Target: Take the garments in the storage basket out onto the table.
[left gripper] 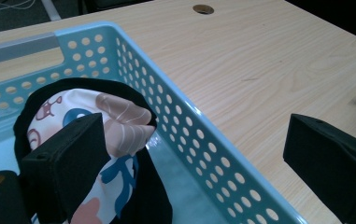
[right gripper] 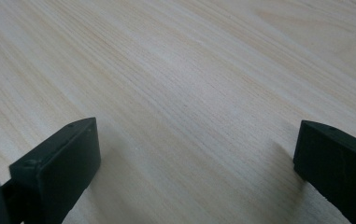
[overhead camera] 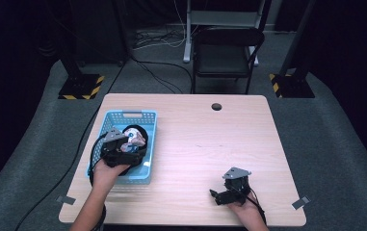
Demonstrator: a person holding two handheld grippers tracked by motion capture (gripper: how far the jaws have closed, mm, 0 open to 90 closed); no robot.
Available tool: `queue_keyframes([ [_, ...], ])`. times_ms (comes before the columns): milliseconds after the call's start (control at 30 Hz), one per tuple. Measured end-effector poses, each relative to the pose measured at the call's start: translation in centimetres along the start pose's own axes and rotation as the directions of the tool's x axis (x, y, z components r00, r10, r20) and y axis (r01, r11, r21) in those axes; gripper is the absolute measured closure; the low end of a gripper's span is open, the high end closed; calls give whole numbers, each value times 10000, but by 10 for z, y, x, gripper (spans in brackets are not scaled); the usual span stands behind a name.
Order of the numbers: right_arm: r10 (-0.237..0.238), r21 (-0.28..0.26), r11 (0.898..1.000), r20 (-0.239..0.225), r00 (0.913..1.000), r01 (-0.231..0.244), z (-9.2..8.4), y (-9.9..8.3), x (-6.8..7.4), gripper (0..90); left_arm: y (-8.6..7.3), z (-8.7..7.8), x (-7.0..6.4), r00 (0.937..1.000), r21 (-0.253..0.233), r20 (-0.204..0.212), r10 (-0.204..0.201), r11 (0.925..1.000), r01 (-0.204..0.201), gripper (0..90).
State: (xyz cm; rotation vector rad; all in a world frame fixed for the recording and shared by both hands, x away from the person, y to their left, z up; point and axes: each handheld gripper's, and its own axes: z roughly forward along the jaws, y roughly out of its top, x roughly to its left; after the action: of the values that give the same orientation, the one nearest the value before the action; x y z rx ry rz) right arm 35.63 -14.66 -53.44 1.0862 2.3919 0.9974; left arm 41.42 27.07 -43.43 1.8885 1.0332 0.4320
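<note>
Straddling basket point(left gripper: 203, 135) wall — fingers point(left gripper: 68, 163) apparently wide.

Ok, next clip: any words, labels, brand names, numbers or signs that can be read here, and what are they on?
None can be read.
Printed cloth item in the blue basket: cartoon-like shapes in blue, orange and pink, no letters.
Yellow-and-black hazard stripes on the stand bases on the floor: a warning pattern, no text.
Table and both grippers: no markings visible.

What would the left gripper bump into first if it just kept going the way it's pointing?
Probably the blue basket: its side wall runs between the left gripper's open jaws. One jaw already sits beside the patterned cloth inside; how far off the wall is stays hard to judge.
</note>
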Motion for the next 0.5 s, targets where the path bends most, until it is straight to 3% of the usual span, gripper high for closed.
queue_keyframes([
  [267, 0, 0, 10000, 1, 10000, 0, 0, 0, 0, 0, 0, -1, 6, 9997, 3, -174, -164, 9999, 164, 56],
  [500, 1, 1, 10000, 1, 10000, -1, 0, 0, 0, 0, -1, 3, 15, 9982, 286, -502, -335, 9990, 350, 55],
])
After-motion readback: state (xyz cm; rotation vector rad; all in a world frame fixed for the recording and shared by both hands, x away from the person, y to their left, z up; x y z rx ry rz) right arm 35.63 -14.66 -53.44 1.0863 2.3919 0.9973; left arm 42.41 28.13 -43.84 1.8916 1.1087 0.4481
